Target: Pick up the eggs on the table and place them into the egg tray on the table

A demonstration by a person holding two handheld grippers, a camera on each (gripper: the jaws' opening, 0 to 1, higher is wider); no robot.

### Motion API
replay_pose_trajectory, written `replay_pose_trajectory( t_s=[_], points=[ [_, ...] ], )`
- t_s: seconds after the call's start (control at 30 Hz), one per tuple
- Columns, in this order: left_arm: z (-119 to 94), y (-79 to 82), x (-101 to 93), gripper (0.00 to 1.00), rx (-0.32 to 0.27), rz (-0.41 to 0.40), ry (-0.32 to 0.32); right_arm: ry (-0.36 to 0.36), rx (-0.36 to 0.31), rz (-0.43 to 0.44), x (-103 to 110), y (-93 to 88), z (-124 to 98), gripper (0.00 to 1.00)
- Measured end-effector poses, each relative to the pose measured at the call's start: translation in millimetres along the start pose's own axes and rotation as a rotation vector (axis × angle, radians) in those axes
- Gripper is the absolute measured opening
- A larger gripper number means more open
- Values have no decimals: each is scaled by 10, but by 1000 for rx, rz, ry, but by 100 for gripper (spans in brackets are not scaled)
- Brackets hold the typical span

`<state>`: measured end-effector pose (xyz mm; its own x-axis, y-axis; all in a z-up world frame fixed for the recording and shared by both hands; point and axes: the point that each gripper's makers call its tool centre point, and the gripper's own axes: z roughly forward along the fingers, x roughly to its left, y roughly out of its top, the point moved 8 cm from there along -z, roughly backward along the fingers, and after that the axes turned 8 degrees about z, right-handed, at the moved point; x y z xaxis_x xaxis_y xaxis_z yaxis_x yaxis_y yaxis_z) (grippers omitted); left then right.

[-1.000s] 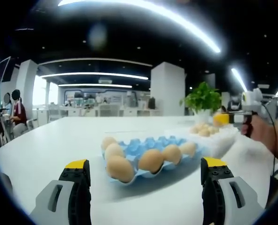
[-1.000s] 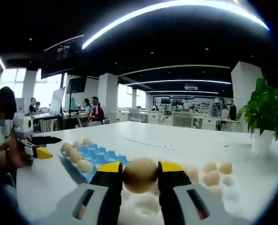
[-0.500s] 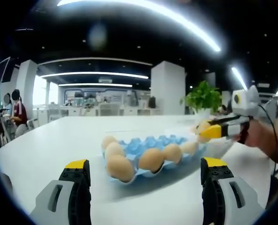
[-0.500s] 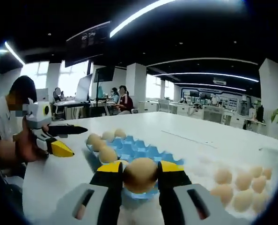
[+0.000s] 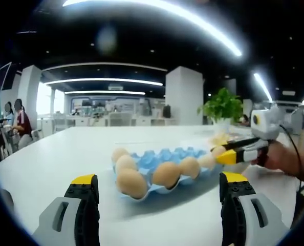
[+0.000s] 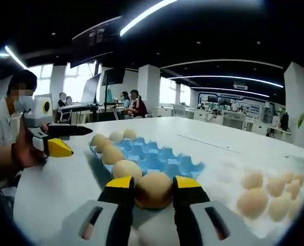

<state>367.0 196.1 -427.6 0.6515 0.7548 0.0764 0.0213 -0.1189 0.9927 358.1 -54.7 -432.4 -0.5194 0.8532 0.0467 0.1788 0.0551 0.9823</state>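
Observation:
The blue egg tray point(image 5: 159, 155) lies on the white table with several brown eggs along its near rows. My left gripper point(image 5: 158, 205) hangs open in front of it, nothing between its fingers. From the right, my right gripper point(image 5: 219, 152) reaches the tray's end, held by a hand. In the right gripper view, my right gripper point(image 6: 154, 197) is shut on a brown egg point(image 6: 153, 188), low at the near edge of the tray point(image 6: 157, 159). Loose eggs point(image 6: 252, 202) lie on the table to the right. The left gripper point(image 6: 80, 142) sits left of the tray.
A potted plant point(image 5: 222, 107) stands at the table's far right. The white table point(image 5: 65, 154) stretches wide around the tray. People sit at desks point(image 6: 134, 105) in the office behind. A person's hand point(image 6: 8, 159) holds the left gripper.
My right gripper has carried the egg from over the loose pile across to the tray and lowered it to the near edge. The left gripper has stayed still and open.

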Motion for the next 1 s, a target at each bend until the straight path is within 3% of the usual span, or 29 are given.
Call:
replay_pose_trajectory(
  t_s=[0.07, 0.13, 0.2, 0.33, 0.37, 0.4, 0.47, 0.8, 0.87, 0.97, 1.0],
  points=[
    [1, -1, 3, 100, 1, 0, 1, -16, -20, -38, -2, 9, -8, 32],
    [-2, 2, -6, 100, 1, -1, 2, -22, -24, -48, -6, 11, -4, 40],
    [-2, 1, -1, 100, 0, -2, 2, -46, -83, 3, -70, 59, -44, 46],
    [-4, 3, -7, 100, 0, -3, 3, -57, -122, 70, -179, 89, -134, 33],
    [-6, 2, -7, 100, 2, -2, 5, -51, -92, 96, -177, 37, -110, 31],
    [-6, 2, -7, 100, 2, -2, 6, -34, -110, 147, -146, 28, -93, 34],
    [-4, 2, -7, 100, 4, -3, 7, -56, -119, 70, -163, 48, -101, 35],
    [-2, 7, -33, 100, 9, 1, 11, -19, -90, 57, -81, 37, -149, 34],
    [-5, 13, -32, 100, 6, 4, 14, -12, -121, 72, -74, 78, -184, 35],
    [-4, 15, -30, 100, 4, 2, 17, -56, -181, 118, -172, 145, -290, 35],
    [-1, 14, -26, 100, 5, -2, 19, -71, -170, 122, -240, 145, -337, 36]
  ],
)
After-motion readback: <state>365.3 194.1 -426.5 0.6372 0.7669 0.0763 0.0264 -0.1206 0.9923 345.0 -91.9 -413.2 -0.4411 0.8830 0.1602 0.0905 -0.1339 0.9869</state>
